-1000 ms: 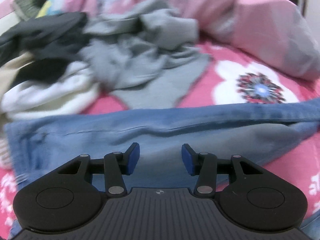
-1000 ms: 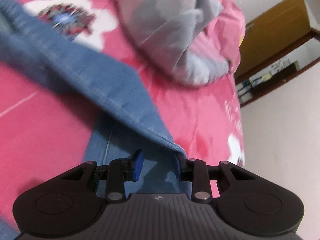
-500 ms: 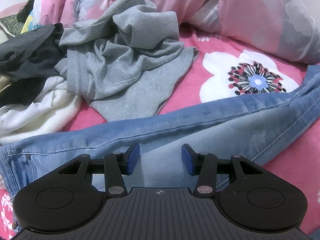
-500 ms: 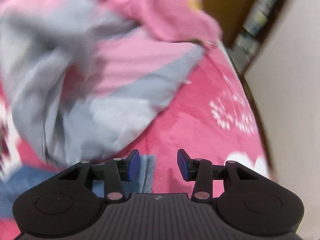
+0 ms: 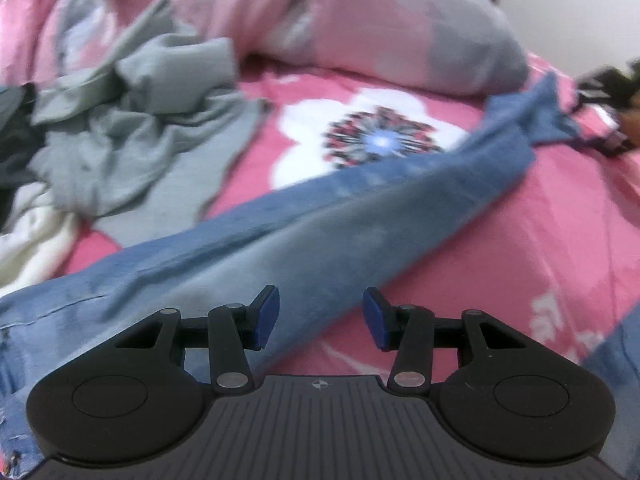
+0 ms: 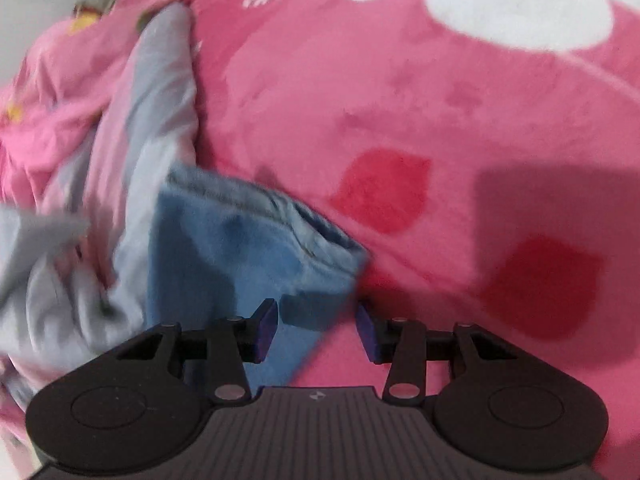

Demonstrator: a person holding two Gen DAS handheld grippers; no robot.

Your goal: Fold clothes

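A pair of blue jeans (image 5: 360,216) is laid lengthwise across a pink floral blanket (image 5: 540,240), one leg running diagonally from the lower left of the left wrist view up toward the far right. The left gripper (image 5: 321,317) is held just above the near edge of that leg, its blue pads (image 5: 267,317) well apart and nothing between them. In the right wrist view the hem end of a jeans leg (image 6: 256,240) is seen lying on the blanket, partly doubled over itself; the right gripper (image 6: 316,330) is positioned with that hem at its fingertips, pads spread and not closed on the cloth. Whether the denim actually sits between the pads or only in front of them cannot be told, since the view is motion-blurred. A crumpled grey T-shirt (image 5: 136,128) and a white garment (image 5: 28,248) are piled beyond the jeans, and a pink and grey duvet (image 5: 360,24) is bunched at the back. The step in hand is judged to be the taking of the hem for a lengthwise fold. For a clean fold, both layers at the hem corner should be pinched together, and the fabric should be pinned or gripped by the left gripper so that the leg is not dragged. The duvet edge beside the hem should be avoided.
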